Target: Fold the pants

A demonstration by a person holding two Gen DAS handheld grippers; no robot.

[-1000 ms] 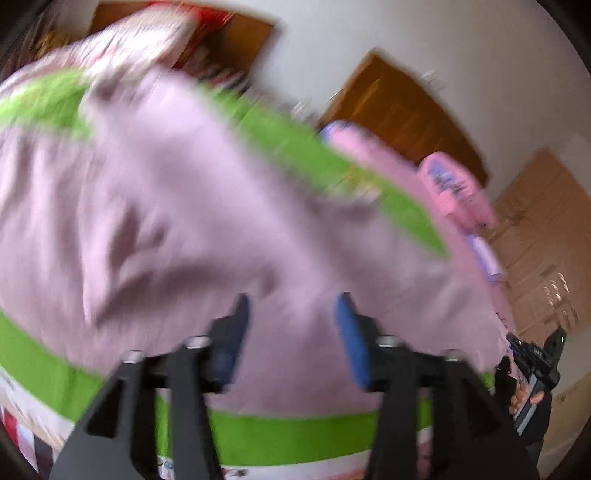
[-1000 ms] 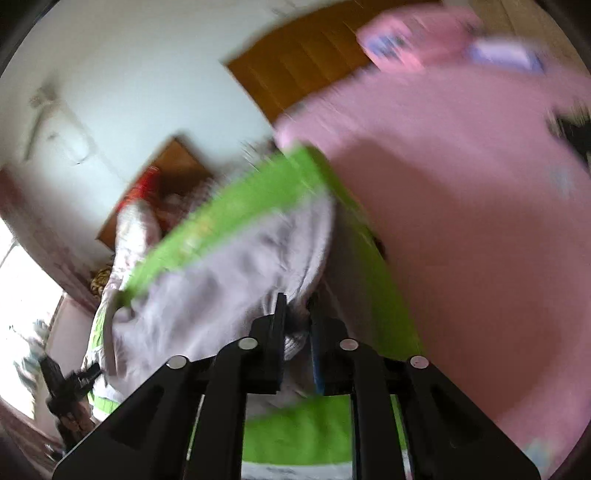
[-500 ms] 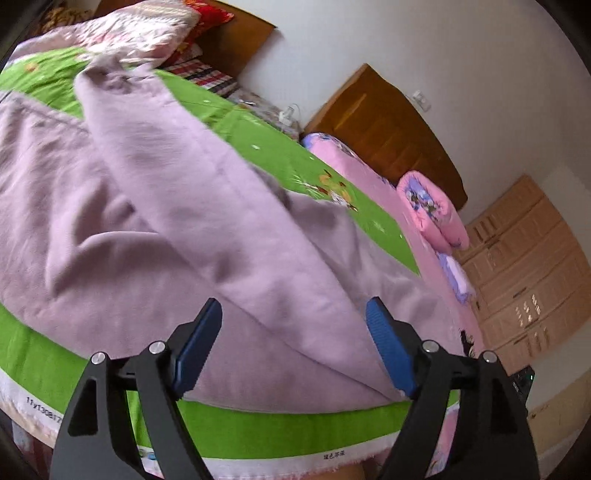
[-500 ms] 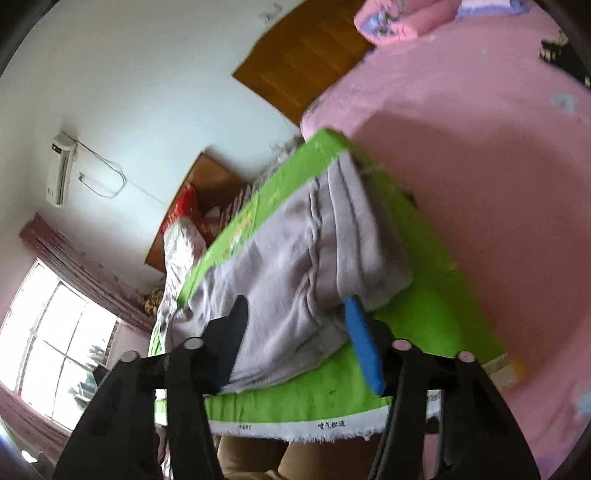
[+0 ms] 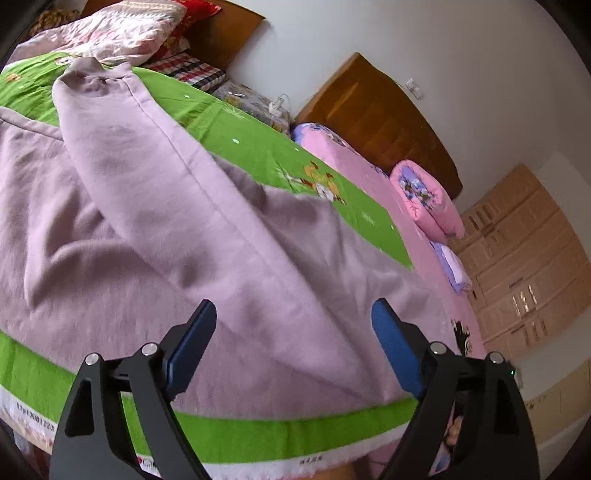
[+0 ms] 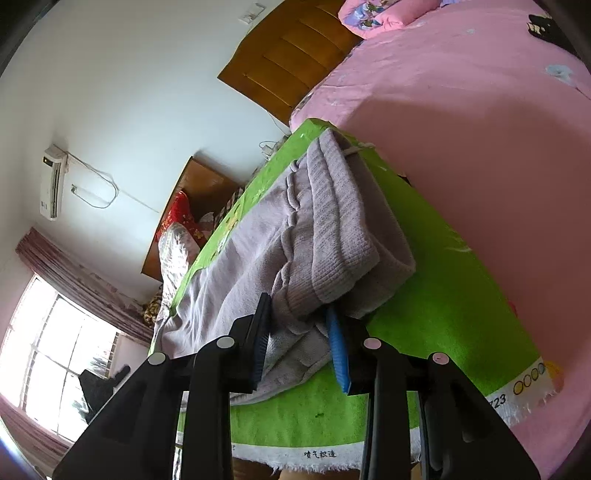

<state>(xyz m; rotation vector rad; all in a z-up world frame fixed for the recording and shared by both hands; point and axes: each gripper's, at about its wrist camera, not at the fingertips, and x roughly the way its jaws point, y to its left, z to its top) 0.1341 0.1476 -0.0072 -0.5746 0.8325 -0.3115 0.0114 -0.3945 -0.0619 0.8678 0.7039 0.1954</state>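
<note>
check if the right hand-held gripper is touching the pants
Touching. The right wrist view shows the right hand-held gripper with its fingers astride the ribbed waistband of the pants, fabric against both pads.

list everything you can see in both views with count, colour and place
pants: one, lilac, spread on the green cloth, one leg folded across
waistband: one, lilac ribbed, at the cloth's near end in the right view
green cloth: one, green with white hem, under the pants
pink bed: one, pink, beside the green cloth
pink quilt: one, pink, rolled, at the pink bed's head
headboards: two, brown wood, against the wall
pillows: a stack, pale floral and red, at the far bed's head
wardrobe: one, light wood, far corner
air conditioner: one, white, high on the wall
window: one, bright, pink curtain beside
left gripper: black, blue pads, jaws wide open over the pants
right gripper: black, blue pads, jaws open around the waistband's edge
</note>
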